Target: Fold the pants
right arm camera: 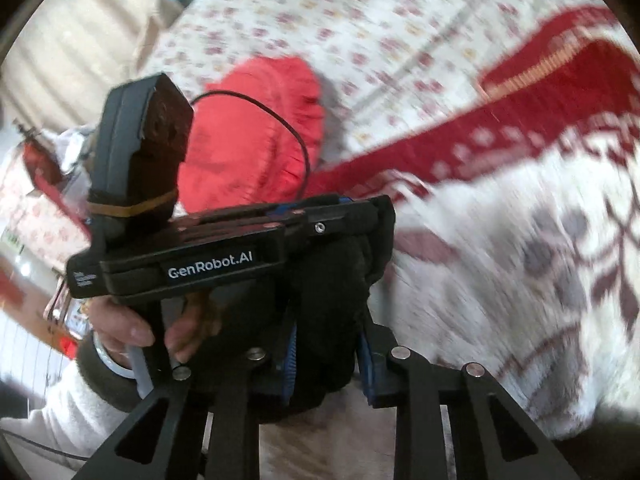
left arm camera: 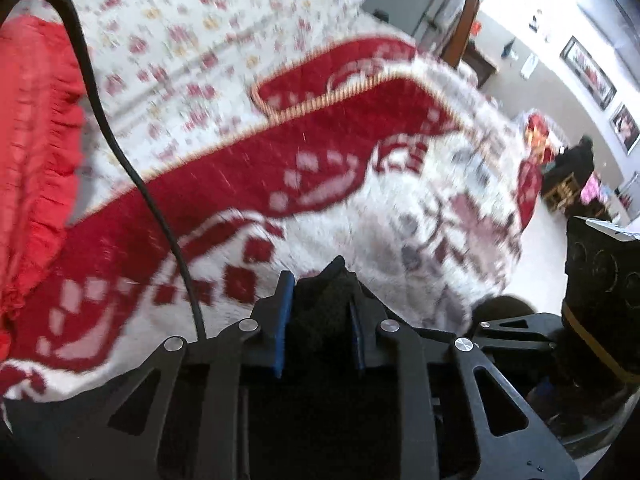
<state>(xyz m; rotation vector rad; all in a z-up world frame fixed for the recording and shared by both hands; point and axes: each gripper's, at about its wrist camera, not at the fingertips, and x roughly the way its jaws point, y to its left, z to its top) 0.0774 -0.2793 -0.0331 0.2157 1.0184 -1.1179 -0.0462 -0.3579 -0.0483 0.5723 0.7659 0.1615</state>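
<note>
The black pants (left arm camera: 326, 312) are bunched between the blue pads of my left gripper (left arm camera: 320, 312), which is shut on them above the bed. In the right wrist view the same black fabric (right arm camera: 332, 308) runs from my right gripper (right arm camera: 330, 360), shut on it, up to the left gripper (right arm camera: 340, 216), which crosses the view sideways with its camera block (right arm camera: 148, 136) raised. The two grippers are close together, both off the bed. Most of the pants are hidden below the grippers.
A red and white patterned blanket (left arm camera: 320, 184) lies over a floral bedsheet (left arm camera: 180, 32). A red frilled pillow (left arm camera: 36, 128) lies at the left, also in the right wrist view (right arm camera: 260, 128). A black cable (left arm camera: 120, 152) hangs across. Room furniture (left arm camera: 568, 184) stands beyond the bed.
</note>
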